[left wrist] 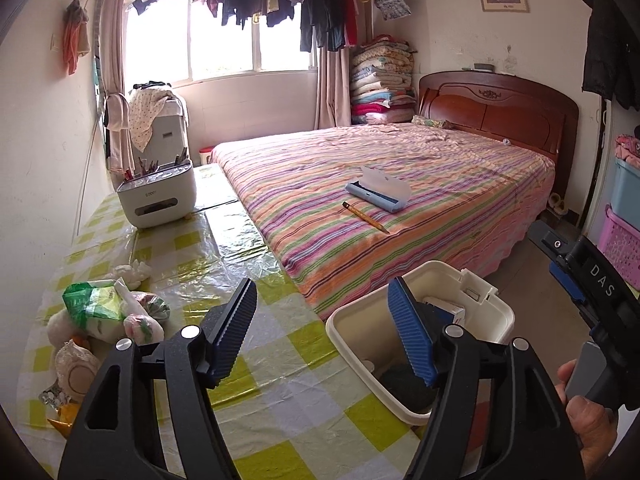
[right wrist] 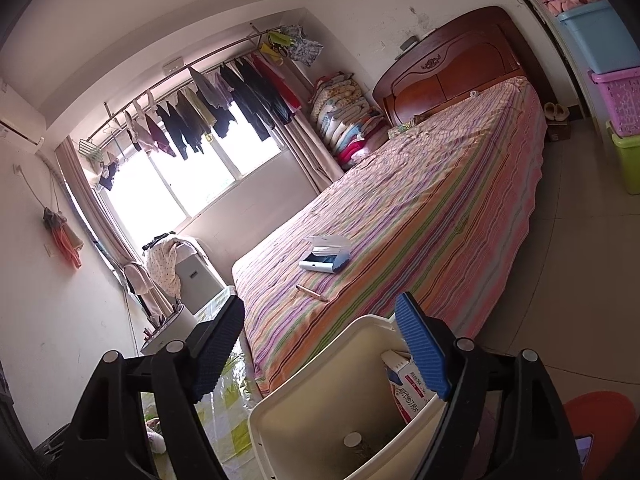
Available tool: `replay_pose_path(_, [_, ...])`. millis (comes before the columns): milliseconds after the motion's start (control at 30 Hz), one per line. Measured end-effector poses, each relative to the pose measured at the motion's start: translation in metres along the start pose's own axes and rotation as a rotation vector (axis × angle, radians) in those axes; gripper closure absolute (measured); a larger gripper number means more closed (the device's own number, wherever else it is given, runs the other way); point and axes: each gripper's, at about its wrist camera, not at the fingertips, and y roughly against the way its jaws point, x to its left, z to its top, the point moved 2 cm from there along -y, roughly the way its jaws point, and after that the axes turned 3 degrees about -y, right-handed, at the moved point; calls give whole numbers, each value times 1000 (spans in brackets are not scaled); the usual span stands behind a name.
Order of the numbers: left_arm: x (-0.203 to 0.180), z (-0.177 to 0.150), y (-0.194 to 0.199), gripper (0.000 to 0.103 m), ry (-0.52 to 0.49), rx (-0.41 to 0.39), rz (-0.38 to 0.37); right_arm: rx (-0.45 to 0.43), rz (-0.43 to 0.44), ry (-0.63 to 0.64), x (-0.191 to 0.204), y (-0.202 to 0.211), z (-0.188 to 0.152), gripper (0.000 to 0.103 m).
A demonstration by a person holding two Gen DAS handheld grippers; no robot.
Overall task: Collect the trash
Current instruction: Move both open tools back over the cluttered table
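Note:
A pile of trash (left wrist: pixel 108 316), crumpled wrappers, bags and tissue, lies on the checked table (left wrist: pixel 280 392) at the left. A cream bin (left wrist: pixel 496 312) stands off the table's right edge with a carton inside (right wrist: pixel 412 388). My left gripper (left wrist: pixel 324 332) is open and empty above the table, between pile and bin. My right gripper (right wrist: pixel 320 348) is open and empty above the bin (right wrist: pixel 304 420). It also shows at the right of the left wrist view (left wrist: pixel 592 276).
A striped bed (left wrist: pixel 400 184) runs behind the table, with a pencil (left wrist: pixel 366 218) and a blue case (left wrist: pixel 378 190) on it. A white organizer box (left wrist: pixel 158 196) stands at the table's far end. Stacked plastic crates (right wrist: pixel 616 80) line the right wall.

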Motion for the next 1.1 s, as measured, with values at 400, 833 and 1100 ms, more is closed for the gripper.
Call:
replay_pose_path(400, [51, -14, 40, 25, 43, -13, 42, 31, 54, -91, -5, 7, -4, 26])
replay_pose_path(833, [143, -39, 98, 16, 73, -24, 222, 143, 159, 82, 47, -18, -35, 25])
replay_pose_path(1100, [198, -99, 82, 16, 83, 190, 339, 238, 225, 124, 64, -31, -51, 25])
